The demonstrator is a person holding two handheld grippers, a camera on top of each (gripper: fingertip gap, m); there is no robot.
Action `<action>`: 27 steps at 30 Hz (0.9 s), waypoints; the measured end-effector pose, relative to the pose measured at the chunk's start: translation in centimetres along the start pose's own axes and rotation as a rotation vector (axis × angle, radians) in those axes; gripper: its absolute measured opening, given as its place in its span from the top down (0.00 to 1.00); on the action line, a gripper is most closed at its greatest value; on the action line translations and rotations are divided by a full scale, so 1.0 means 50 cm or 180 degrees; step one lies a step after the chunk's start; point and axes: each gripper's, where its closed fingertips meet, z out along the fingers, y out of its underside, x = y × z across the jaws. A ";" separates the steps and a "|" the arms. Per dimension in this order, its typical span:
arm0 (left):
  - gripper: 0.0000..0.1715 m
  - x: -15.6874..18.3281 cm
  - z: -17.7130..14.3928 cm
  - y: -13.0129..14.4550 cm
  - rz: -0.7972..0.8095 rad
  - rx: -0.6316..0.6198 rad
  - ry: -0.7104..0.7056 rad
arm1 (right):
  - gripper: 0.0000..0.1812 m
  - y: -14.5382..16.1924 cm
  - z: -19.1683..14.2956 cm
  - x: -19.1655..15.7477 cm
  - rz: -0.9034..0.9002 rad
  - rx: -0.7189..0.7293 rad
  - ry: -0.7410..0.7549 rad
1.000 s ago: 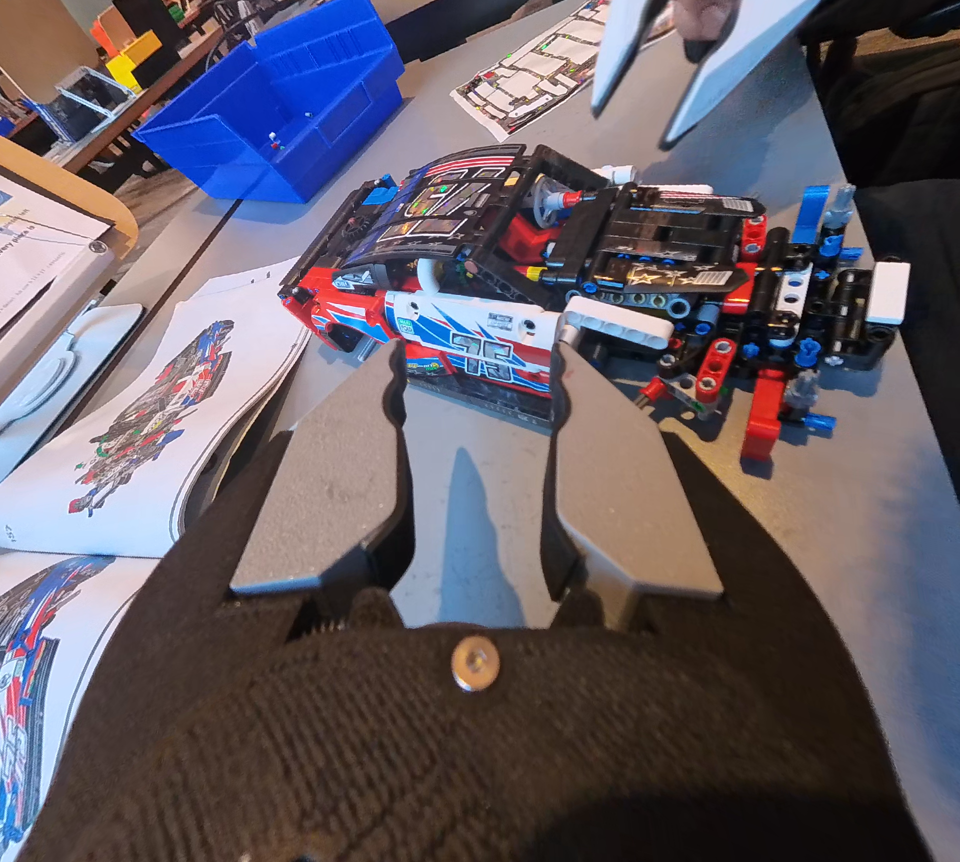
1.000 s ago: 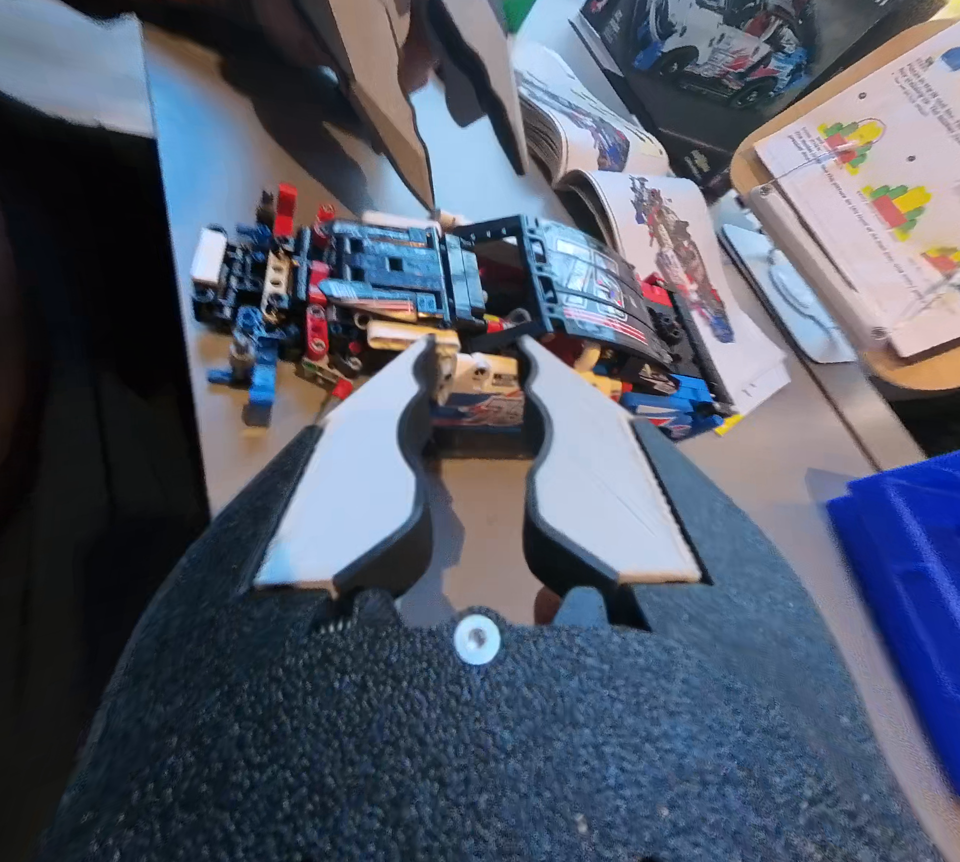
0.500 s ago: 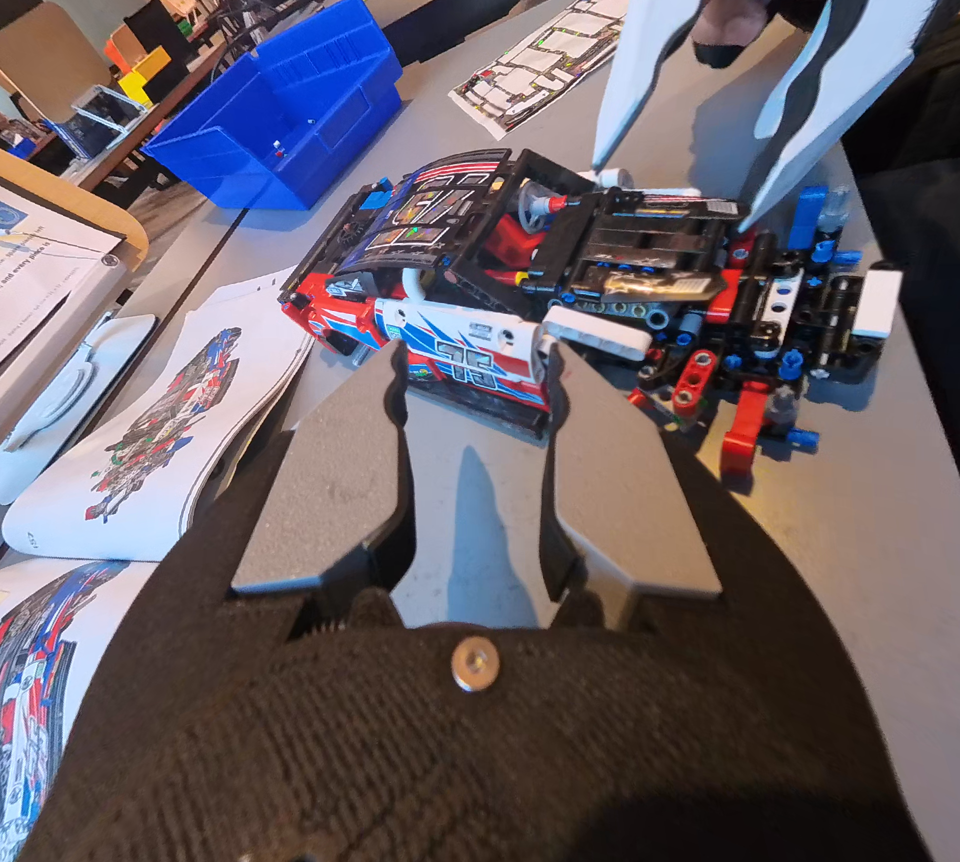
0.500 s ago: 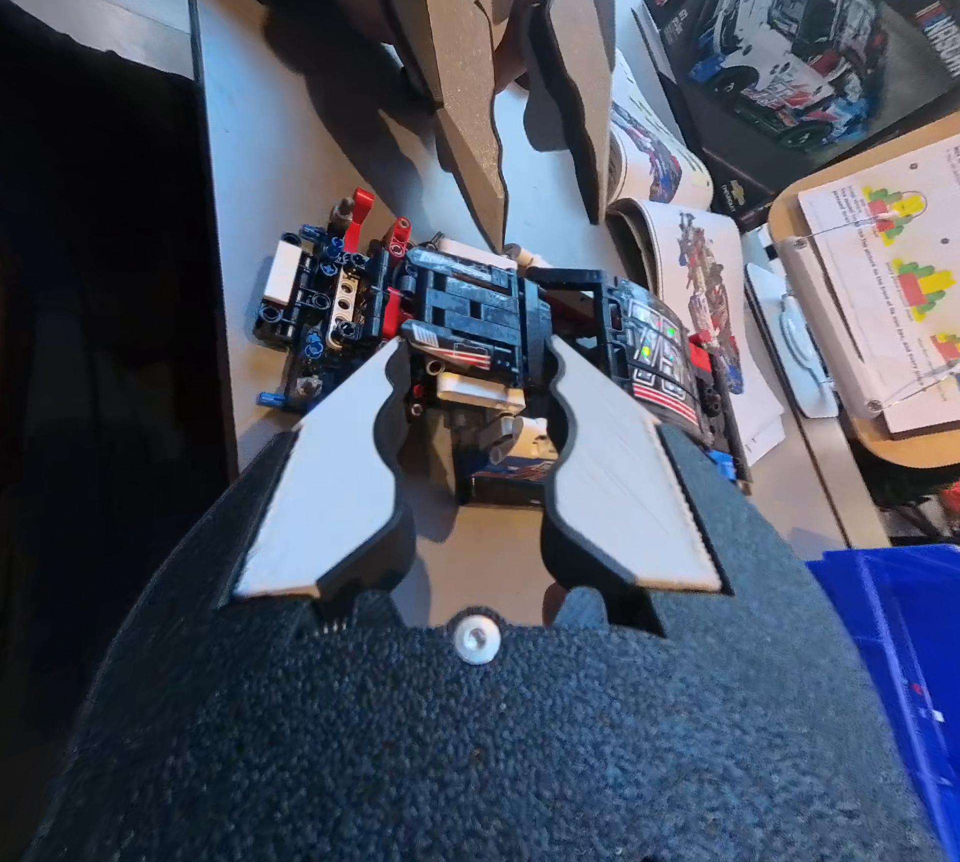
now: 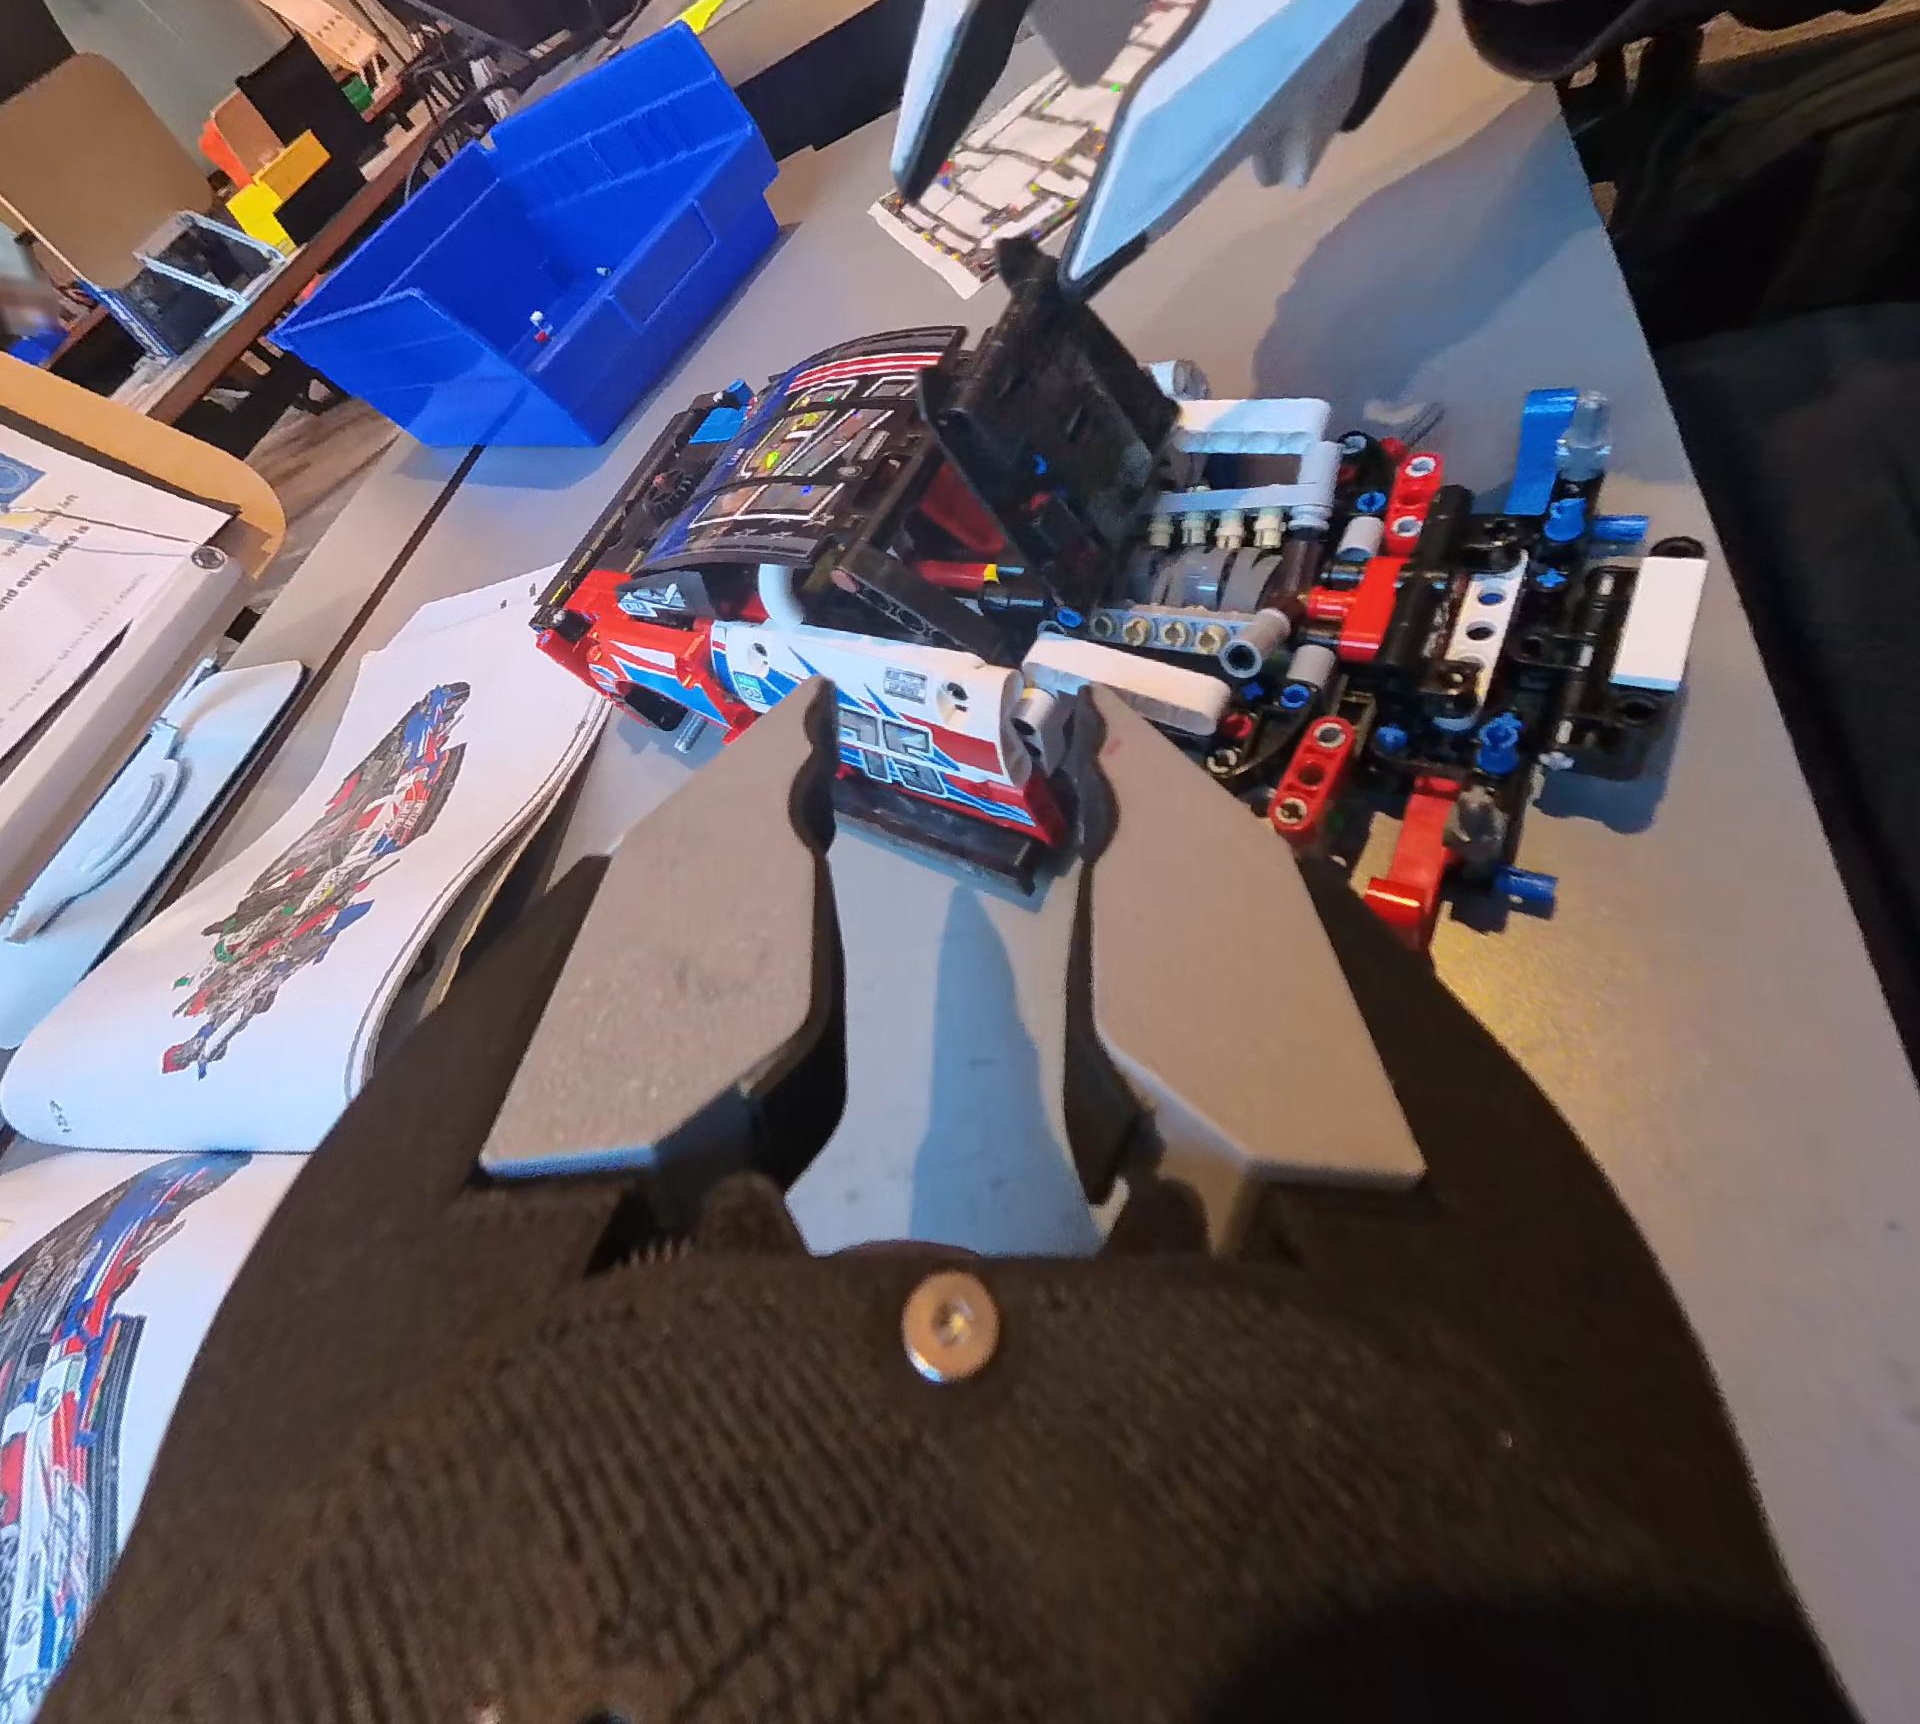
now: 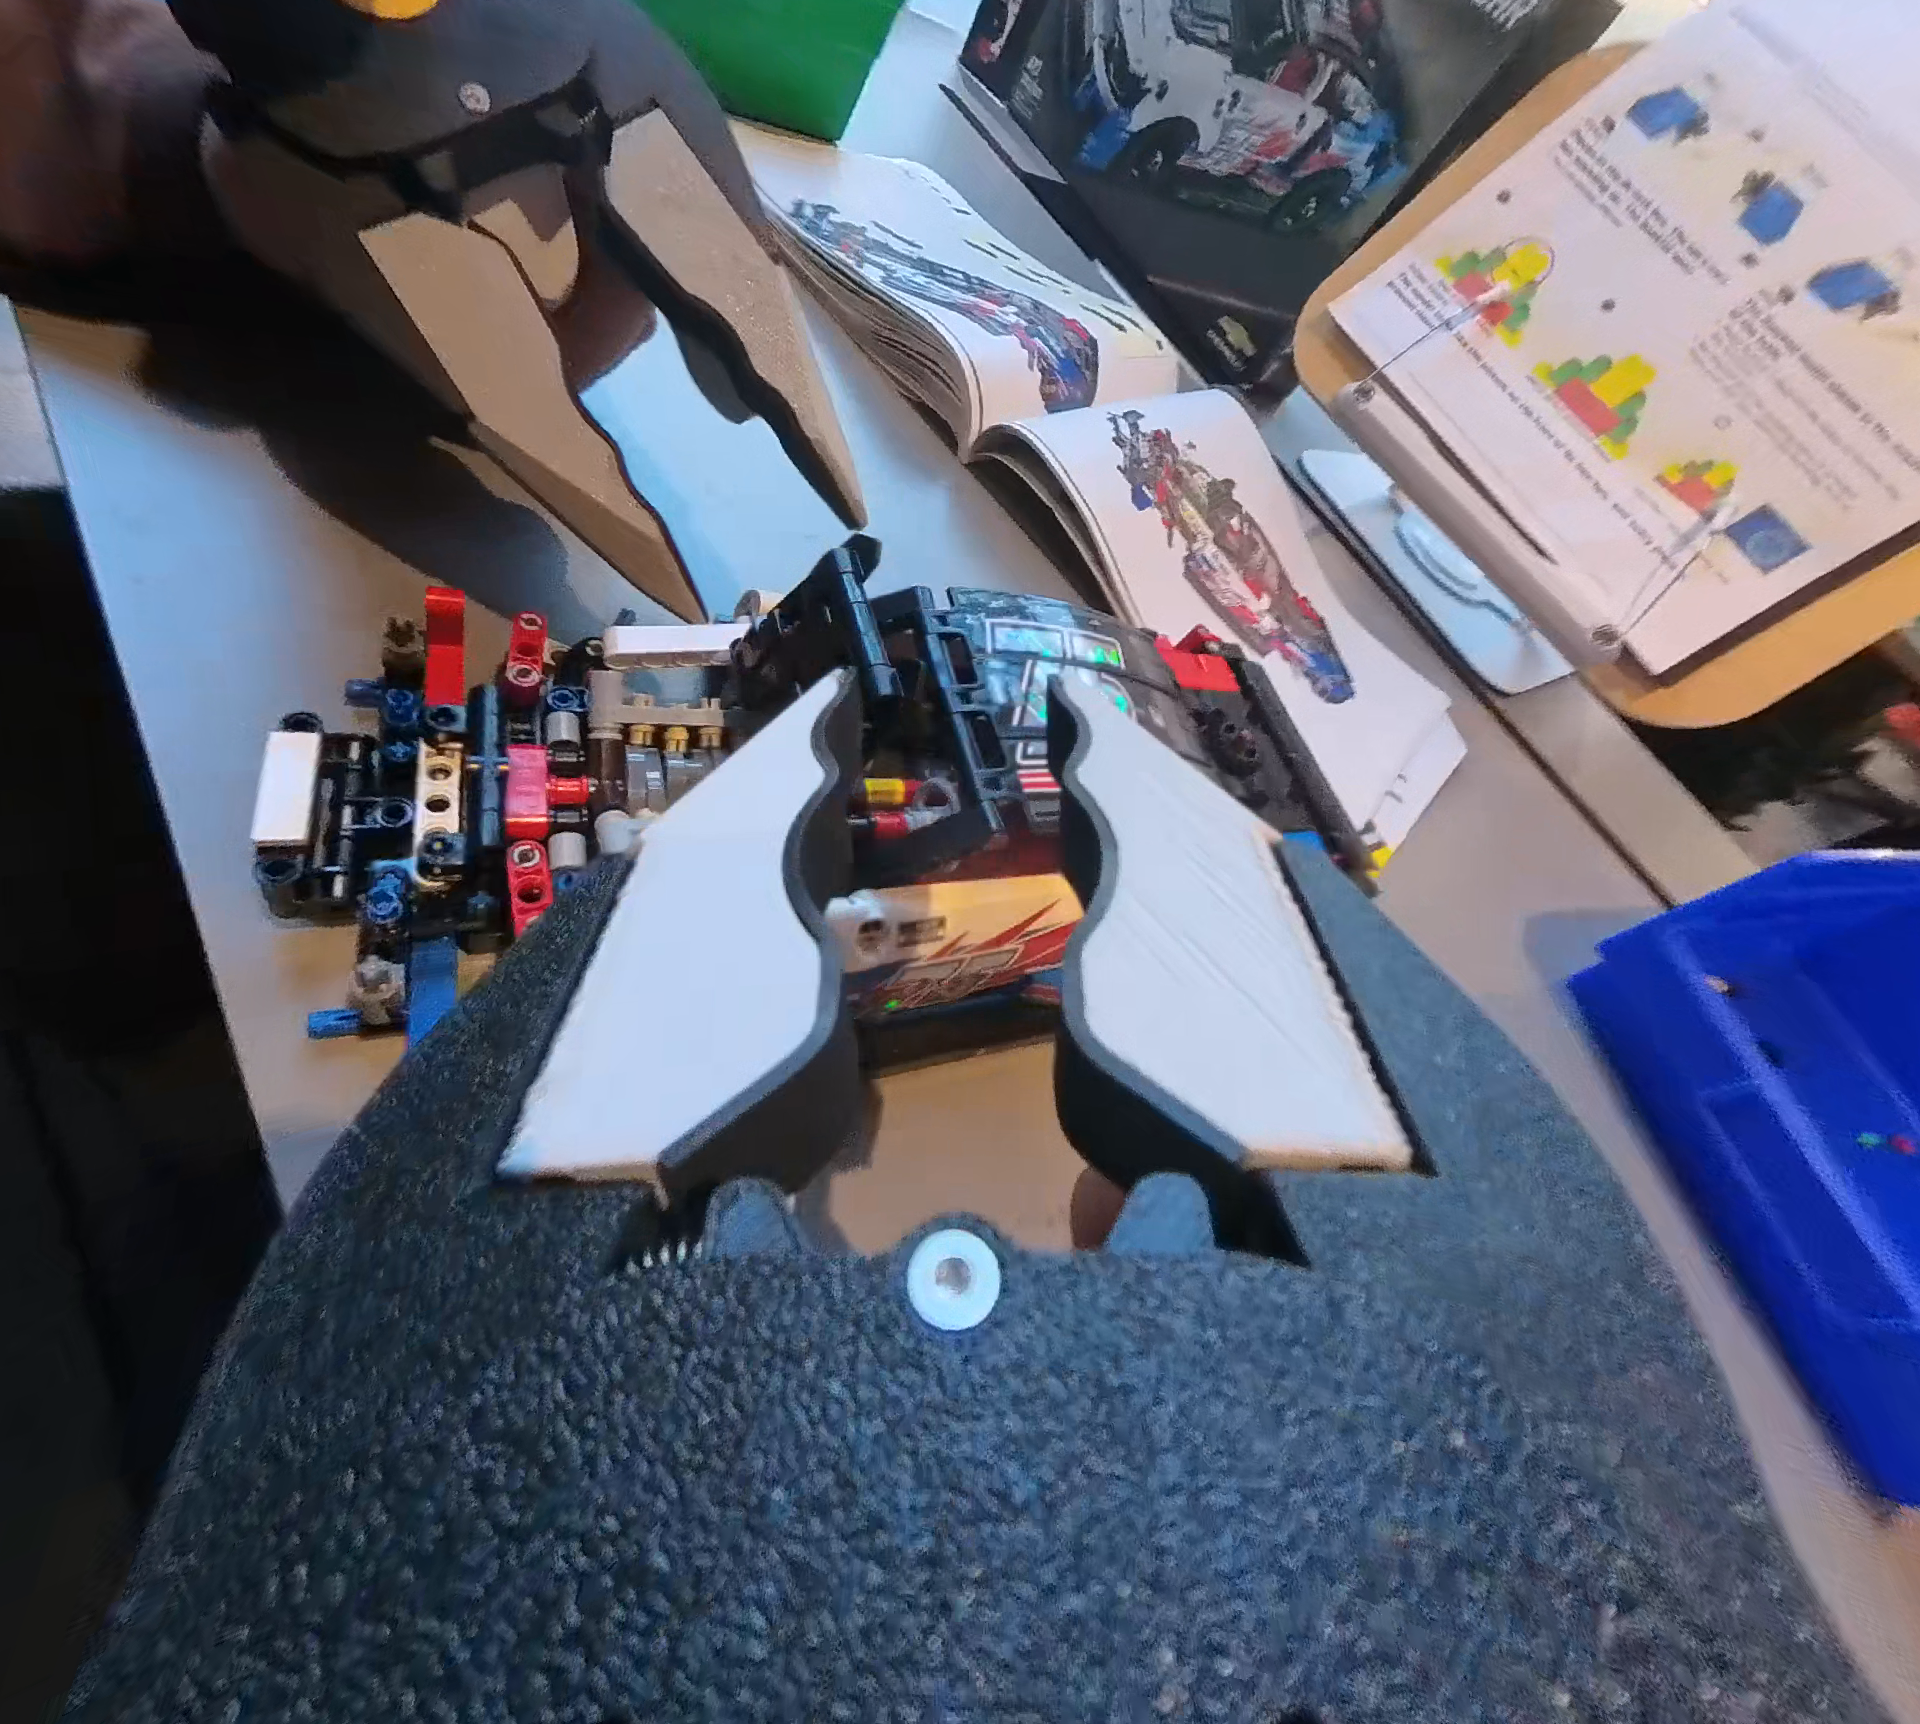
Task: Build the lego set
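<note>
Lego car [image 5: 883, 625]: centre of frame on the grey desk [image 5: 1662, 1103], its black panel [image 5: 1049, 417] tilted up.
Left tongs [image 5: 951, 718]: spread, tips flanking the car's white side, gripping nothing.
Right tongs [image 6: 948, 703]: spread, poised over the car's roof; nothing held.
Booklet [image 5: 312, 895]: open, left of frame.
Blue bin [image 5: 540, 261]: upper left.

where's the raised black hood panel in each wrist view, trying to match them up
Left wrist view: black hood panel tilted up at upper centre, under the far gripper's fingertip.
Right wrist view: same panel seen edge-on at centre, just above the near gripper's left finger.
Shared landmark: the open instruction booklet.
</note>
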 end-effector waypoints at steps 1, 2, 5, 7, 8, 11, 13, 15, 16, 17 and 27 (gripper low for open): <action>0.75 0.000 0.000 0.000 0.0000 0.0000 -0.0005 | 0.80 0.002 0.000 0.000 0.0103 0.0011 -0.0055; 0.75 0.000 0.000 0.000 0.0008 0.0000 -0.0012 | 0.79 0.003 -0.001 0.000 0.0194 0.0017 -0.0101; 0.75 0.001 -0.001 -0.001 0.0023 0.0005 -0.0024 | 0.79 0.005 -0.019 -0.014 0.0276 0.0085 -0.0299; 0.75 0.002 -0.004 -0.003 0.0004 0.0032 -0.0010 | 0.80 0.010 -0.038 -0.033 0.0238 0.0115 -0.0474; 0.74 0.002 -0.006 -0.005 -0.0006 0.0051 -0.0005 | 0.81 0.019 -0.046 -0.044 0.0186 0.0062 -0.0559; 0.74 0.004 -0.006 -0.006 -0.0029 0.0061 0.0025 | 0.82 0.054 -0.053 -0.056 -0.0025 -0.0156 -0.0545; 0.74 0.005 -0.006 -0.007 -0.0020 0.0064 0.0021 | 0.82 0.061 -0.052 -0.068 -0.0077 -0.0198 -0.0599; 0.74 0.004 -0.006 -0.007 -0.0011 0.0065 0.0004 | 0.82 0.063 -0.047 -0.077 -0.0123 -0.0205 -0.0634; 0.74 0.004 -0.006 -0.007 -0.0009 0.0064 -0.0002 | 0.83 0.065 -0.044 -0.081 -0.0126 -0.0207 -0.0653; 0.74 0.004 -0.006 -0.007 -0.0006 0.0063 -0.0008 | 0.83 0.067 -0.040 -0.084 -0.0112 -0.0211 -0.0678; 0.75 0.004 -0.005 -0.005 -0.0060 0.0047 0.0036 | 0.93 0.085 -0.030 -0.114 -0.0102 -0.0264 -0.0998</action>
